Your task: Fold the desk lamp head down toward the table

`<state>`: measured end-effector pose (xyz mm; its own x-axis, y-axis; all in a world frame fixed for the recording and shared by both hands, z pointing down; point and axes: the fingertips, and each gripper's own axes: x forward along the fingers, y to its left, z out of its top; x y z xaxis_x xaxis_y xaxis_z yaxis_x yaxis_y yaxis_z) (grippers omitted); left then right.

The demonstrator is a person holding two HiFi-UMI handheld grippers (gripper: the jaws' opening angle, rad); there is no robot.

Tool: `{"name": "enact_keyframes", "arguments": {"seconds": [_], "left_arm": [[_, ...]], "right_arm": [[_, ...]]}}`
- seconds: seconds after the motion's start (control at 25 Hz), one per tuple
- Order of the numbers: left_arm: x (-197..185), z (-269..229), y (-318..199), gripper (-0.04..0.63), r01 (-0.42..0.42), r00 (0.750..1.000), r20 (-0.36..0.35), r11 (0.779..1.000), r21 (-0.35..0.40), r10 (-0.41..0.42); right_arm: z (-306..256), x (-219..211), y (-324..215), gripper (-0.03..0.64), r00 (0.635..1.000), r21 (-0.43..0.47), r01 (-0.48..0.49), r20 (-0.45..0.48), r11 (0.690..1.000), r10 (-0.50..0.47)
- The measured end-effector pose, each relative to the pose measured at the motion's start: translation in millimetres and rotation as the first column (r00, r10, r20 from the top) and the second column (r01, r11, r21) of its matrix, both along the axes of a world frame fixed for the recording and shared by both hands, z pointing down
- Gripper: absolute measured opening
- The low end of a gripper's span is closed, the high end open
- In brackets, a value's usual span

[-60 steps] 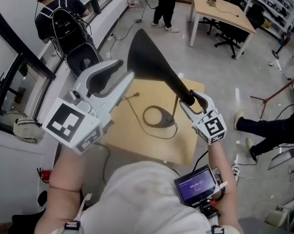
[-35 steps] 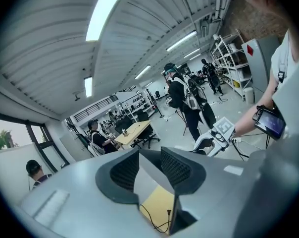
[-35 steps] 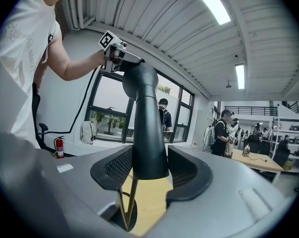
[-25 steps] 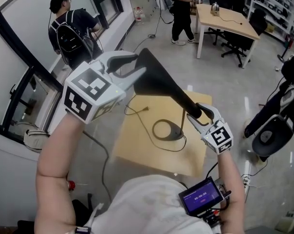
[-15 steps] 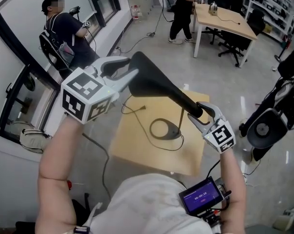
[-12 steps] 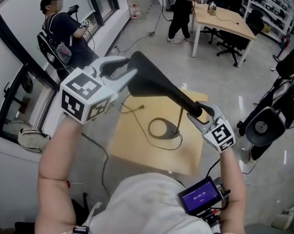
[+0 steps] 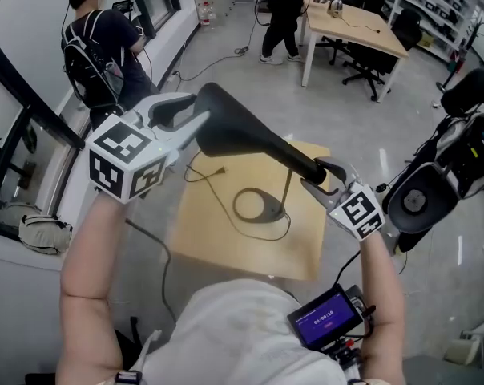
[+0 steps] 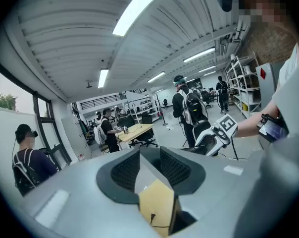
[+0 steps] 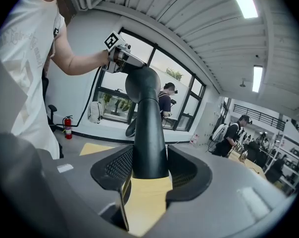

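Observation:
The black desk lamp stands on a small wooden table [image 7: 226,243]: round base [image 7: 258,205], thin stem [image 7: 286,187], long cone head [image 7: 242,131] sloping up to the left. My right gripper [image 7: 316,175] is shut on the narrow neck of the head, which fills the space between its pads in the right gripper view [image 9: 148,170]. My left gripper [image 7: 200,109] is at the wide end, jaws spread, with the shade's rim [image 8: 149,175] between them and room on either side. The head [image 9: 144,90] runs away from the right gripper toward the left gripper [image 9: 117,51].
The lamp's cord [image 7: 214,175] trails over the table to the floor. A person with a backpack [image 7: 98,38] stands by the windows at left; another [image 7: 282,10] is beside a far desk [image 7: 354,26]. Dark wheeled equipment [image 7: 434,191] sits right of the table.
The left gripper came from the near side to the shade's wide end and has sunk a little with it. The lamp head now lies flatter. The right gripper has stayed on the neck.

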<state>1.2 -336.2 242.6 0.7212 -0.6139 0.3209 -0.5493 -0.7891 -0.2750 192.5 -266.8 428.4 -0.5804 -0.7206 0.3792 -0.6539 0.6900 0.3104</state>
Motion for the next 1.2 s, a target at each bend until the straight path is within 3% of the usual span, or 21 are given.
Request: {"name": "enact_keyframes", "arguments": {"seconds": [1.2], "left_arm": [[-40,75,6,0.135,0.05,0.993,-0.096,0.987,-0.153,-0.066]], "right_arm": [[-10,2,26,0.229,0.972,-0.059,0.027,-0.23,0.998,-0.04]]}}
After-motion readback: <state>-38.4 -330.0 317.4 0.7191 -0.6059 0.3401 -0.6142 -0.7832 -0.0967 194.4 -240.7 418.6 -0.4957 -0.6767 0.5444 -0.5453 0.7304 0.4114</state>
